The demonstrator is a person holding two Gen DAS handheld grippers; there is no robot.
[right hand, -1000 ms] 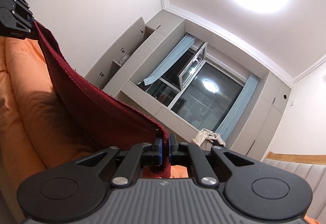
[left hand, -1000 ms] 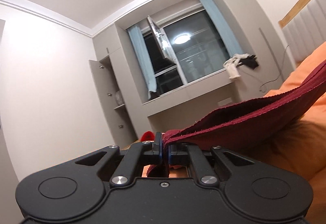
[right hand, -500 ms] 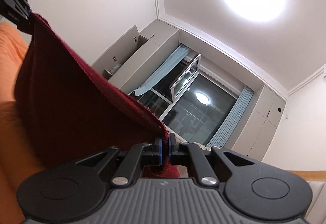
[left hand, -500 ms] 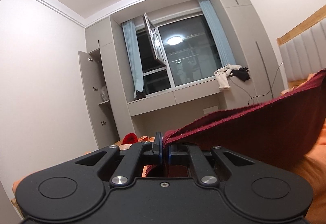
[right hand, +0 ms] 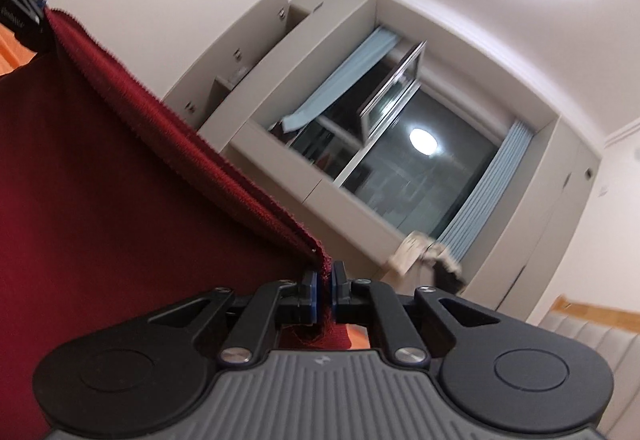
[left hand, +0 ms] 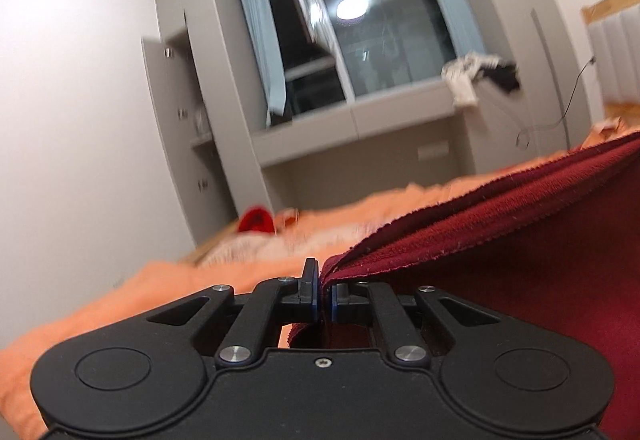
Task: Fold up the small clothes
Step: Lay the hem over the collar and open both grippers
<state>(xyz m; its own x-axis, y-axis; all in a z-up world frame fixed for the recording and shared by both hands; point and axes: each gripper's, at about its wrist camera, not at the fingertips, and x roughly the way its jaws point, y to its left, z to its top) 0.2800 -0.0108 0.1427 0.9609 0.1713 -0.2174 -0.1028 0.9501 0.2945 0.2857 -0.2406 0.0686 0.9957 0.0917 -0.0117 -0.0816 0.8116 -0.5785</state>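
Dark red garment [left hand: 500, 240] is pinched at both top corners by left gripper [left hand: 323, 298] and right gripper [right hand: 325, 294], stretched above orange bedding [left hand: 160, 280]; a thin-edge grip may be lost under tension.

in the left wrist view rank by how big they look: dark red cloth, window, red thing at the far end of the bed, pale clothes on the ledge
1. dark red cloth, though nearness to the camera inflates it
2. window
3. pale clothes
4. red thing

The last two look close in size; blur makes that order unsure.
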